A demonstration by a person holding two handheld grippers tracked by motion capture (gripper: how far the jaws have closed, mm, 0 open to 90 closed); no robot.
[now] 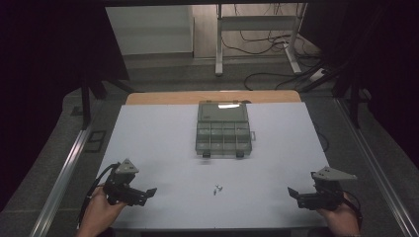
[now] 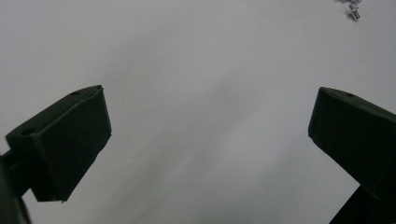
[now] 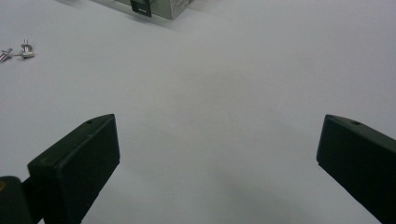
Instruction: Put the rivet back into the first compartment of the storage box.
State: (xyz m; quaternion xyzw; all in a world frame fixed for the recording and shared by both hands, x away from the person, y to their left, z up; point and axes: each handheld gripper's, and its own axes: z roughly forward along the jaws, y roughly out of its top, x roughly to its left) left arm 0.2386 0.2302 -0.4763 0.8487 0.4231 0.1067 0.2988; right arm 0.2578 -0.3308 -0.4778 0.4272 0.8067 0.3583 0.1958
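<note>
My two grippers, the left gripper (image 1: pixel 148 192) and the right gripper (image 1: pixel 294 193), are black with grey plates on top. The table (image 1: pixel 163 143) is plain pale grey-white, with a tan wooden strip along its far edge. The compartment box (image 1: pixel 223 129) is translucent grey-green with black latches. The small screws (image 1: pixel 217 188) are shiny silver.

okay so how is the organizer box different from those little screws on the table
The box is far bigger than the screws. The box is one greenish-grey case with its lid open and divided compartments; the screws are a few loose shiny metal bits. The box sits toward the far middle of the table, the screws nearer the person, between the grippers. Both rest on the white surface, untouched.
</note>
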